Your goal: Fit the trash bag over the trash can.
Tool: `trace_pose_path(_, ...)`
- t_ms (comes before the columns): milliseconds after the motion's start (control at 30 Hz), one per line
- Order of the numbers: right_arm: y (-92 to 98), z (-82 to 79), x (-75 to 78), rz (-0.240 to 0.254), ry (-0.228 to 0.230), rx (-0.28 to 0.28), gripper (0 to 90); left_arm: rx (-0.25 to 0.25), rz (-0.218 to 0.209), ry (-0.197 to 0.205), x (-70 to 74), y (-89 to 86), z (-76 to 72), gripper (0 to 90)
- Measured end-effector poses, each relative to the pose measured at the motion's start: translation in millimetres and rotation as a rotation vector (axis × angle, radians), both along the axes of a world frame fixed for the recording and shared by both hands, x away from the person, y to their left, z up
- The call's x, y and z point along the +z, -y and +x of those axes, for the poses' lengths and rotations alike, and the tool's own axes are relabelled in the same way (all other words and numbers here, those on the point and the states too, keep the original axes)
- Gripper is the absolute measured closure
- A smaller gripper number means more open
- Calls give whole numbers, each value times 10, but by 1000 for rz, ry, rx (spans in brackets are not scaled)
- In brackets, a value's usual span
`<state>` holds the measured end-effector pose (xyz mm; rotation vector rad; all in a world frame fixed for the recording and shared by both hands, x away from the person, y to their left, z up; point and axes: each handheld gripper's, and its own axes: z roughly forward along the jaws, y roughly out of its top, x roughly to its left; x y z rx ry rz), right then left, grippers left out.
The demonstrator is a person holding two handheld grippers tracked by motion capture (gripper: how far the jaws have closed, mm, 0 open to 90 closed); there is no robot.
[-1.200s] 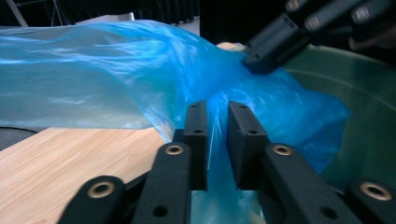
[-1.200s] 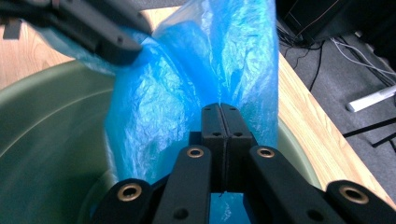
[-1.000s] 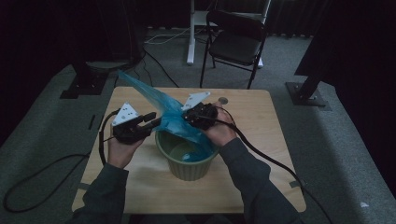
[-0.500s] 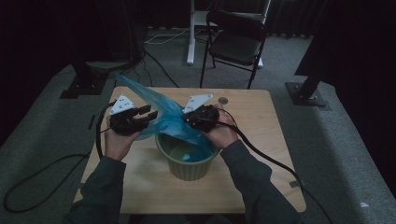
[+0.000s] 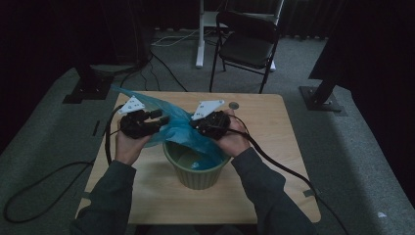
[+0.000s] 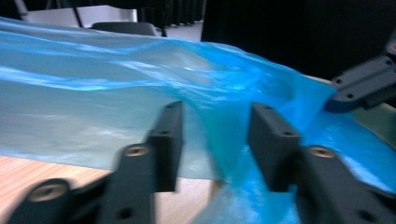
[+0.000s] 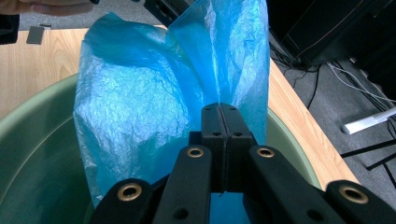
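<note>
A thin blue plastic bag (image 5: 178,128) hangs from my two grippers into a green round pot (image 5: 195,176) on the table. My right gripper (image 5: 195,128) is over the pot's far rim. In the right gripper view that gripper (image 7: 225,109) is shut on a fold of the bag (image 7: 140,93), above the pot (image 7: 32,154). My left gripper (image 5: 161,119) sits left of the pot. Its jaws have just been opening. In the left gripper view the gripper (image 6: 215,116) stands open with the bag film (image 6: 93,93) running loosely between the jaws.
The wooden table (image 5: 274,142) has a small round disc (image 5: 234,105) near its far edge. A black folding chair (image 5: 247,46) stands behind the table. Cables (image 5: 44,181) lie on the grey carpet at the left, and stand bases flank the table.
My left gripper has shifted a little away from the pot toward the table's far left, and its jaws stand wider. The bag's raised far corner has sunk lower. The right gripper stayed put.
</note>
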<state>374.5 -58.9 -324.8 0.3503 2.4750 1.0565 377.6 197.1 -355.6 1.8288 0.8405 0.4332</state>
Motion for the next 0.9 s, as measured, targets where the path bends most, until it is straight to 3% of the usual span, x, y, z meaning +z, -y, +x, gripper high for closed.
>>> trace_pose_path(100,-1,-8,-3,-9,10,-7,899,-22,41,18,0,70,-38,787)
trace_pose_path(200,7,-24,3,-26,16,-20,899,-26,55,28,3,89,-65,887)
trace_pose_path(400,89,-47,26,-70,41,-51,899,-8,64,20,-15,30,-83,896)
trace_pose_path(600,303,25,-28,-39,3,-88,899,8,59,3,-57,-39,-80,896)
trace_pose_path(900,571,66,-154,-44,-39,-133,899,31,39,-18,-129,-162,-97,896)
